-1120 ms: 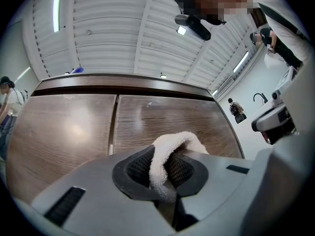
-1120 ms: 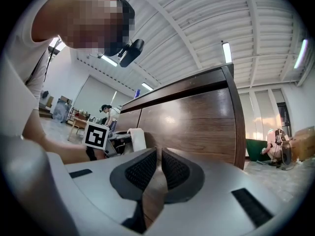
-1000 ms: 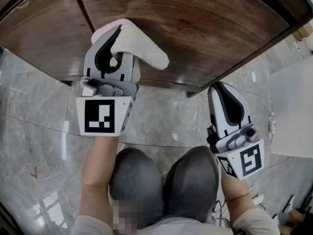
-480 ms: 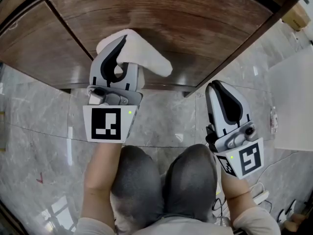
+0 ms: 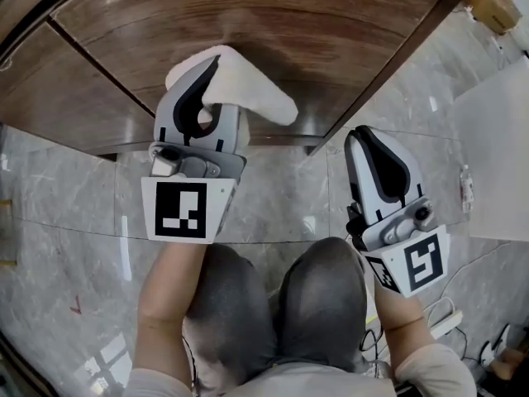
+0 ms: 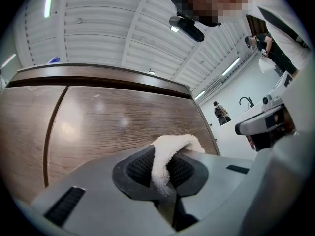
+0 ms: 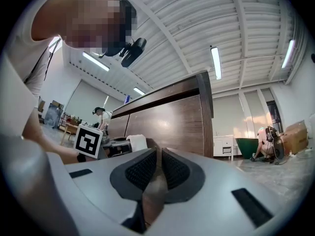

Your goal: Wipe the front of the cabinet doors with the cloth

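Mid-wipe, the left claw (image 5: 207, 63) pinched the white cloth (image 5: 258, 98) against the cabinet door (image 5: 331, 23), the right claw (image 5: 364, 134) hung closed and empty, and a sideways sweep looked due.

I am watching the cabinet doors (image 5: 273, 23) running off the head view's edge from 10 to 1 o'clock. The left gripper (image 5: 201, 79) is covering the near half of the cloth (image 5: 256, 98), so I am not seeing how much of it is lying on the wood. In the left gripper view its lower end is disappearing between the pads (image 6: 137, 167). A cardboard box (image 5: 494, 2) at 1 o'clock is being cut off, and a distant figure (image 6: 220, 112) at 3 o'clock is showing too small to tell.
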Demonstrator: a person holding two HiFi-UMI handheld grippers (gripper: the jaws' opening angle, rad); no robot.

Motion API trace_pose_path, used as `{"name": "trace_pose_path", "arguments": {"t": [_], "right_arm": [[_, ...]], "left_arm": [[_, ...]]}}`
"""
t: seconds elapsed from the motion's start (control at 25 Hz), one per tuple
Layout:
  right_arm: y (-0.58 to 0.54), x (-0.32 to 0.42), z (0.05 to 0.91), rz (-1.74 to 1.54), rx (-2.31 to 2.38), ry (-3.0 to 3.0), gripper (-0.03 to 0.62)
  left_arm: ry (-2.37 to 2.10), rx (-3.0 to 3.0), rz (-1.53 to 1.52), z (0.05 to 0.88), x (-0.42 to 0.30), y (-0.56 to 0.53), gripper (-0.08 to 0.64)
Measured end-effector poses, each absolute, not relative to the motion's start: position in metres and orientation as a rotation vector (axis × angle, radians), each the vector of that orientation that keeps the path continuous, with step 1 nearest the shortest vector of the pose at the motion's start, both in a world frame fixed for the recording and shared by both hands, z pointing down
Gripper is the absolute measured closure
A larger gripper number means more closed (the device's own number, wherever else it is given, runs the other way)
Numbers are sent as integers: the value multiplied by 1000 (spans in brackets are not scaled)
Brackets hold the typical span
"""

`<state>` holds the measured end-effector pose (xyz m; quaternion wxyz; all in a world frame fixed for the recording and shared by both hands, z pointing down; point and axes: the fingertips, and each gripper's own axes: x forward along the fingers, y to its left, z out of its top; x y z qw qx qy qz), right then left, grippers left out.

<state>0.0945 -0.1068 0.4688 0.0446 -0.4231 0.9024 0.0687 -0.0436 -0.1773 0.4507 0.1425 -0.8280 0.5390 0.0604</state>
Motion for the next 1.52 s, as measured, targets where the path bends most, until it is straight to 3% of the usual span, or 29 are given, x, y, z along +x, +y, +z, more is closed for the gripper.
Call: {"name": "trace_pose_path", "arguments": {"t": [0.68, 1.52], "right_arm": [[-117, 143, 472, 146, -1331, 2632, 537], [-105, 174, 471, 194, -1437, 2660, 537]], "left_arm": [[1358, -2523, 0, 460, 54, -180, 506], [1037, -2706, 154, 452, 136, -169, 506]]}}
